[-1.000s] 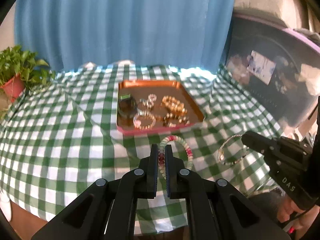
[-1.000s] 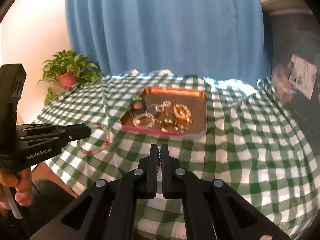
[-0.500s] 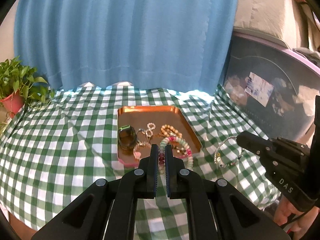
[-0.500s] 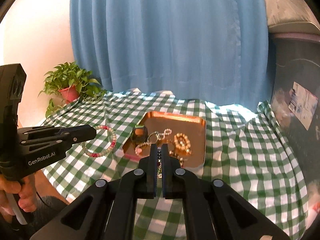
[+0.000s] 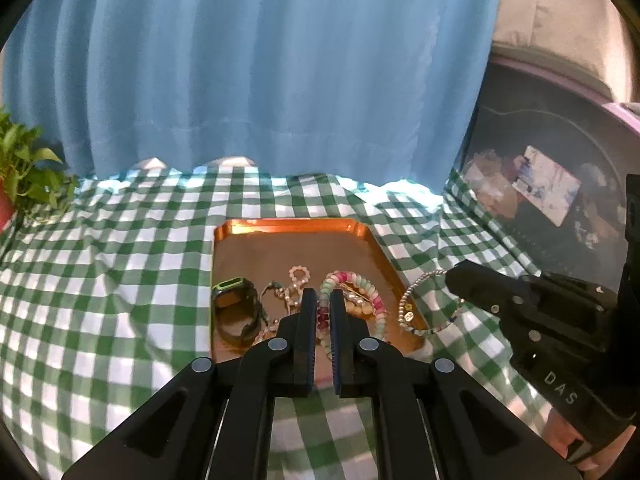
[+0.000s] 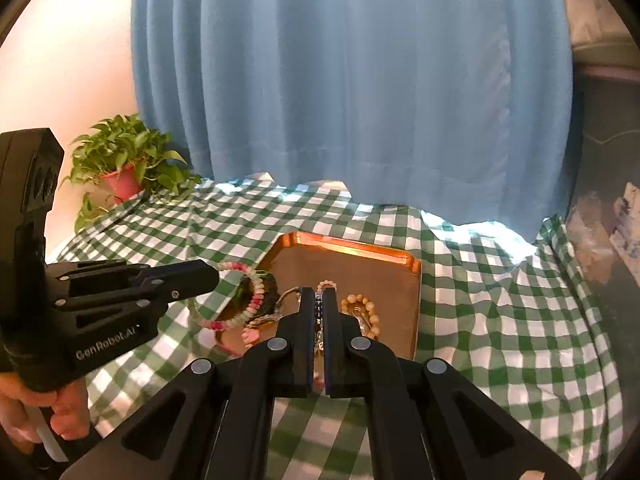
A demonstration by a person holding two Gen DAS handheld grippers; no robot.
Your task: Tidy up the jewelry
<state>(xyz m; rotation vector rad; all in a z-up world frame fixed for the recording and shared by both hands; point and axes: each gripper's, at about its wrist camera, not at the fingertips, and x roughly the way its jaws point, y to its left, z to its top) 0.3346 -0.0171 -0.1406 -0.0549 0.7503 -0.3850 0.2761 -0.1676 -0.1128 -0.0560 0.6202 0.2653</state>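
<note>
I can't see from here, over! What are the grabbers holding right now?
Left hand-held gripper shut on pink-green bead bracelet. Right hand-held gripper shut on thin silver bracelet. Both held above copper tray. Nothing in the way.

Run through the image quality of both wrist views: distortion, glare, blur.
Left wrist view: strong fisheye bending with black corners; the tongs and the pastel bead bracelet they hold look sharp, while glare burns the checked tablecloth edge white under the blue curtain. Right wrist view: the same curvature; the wall beside the potted plant is overexposed pink-white, and the copper tray rim gleams.
</note>
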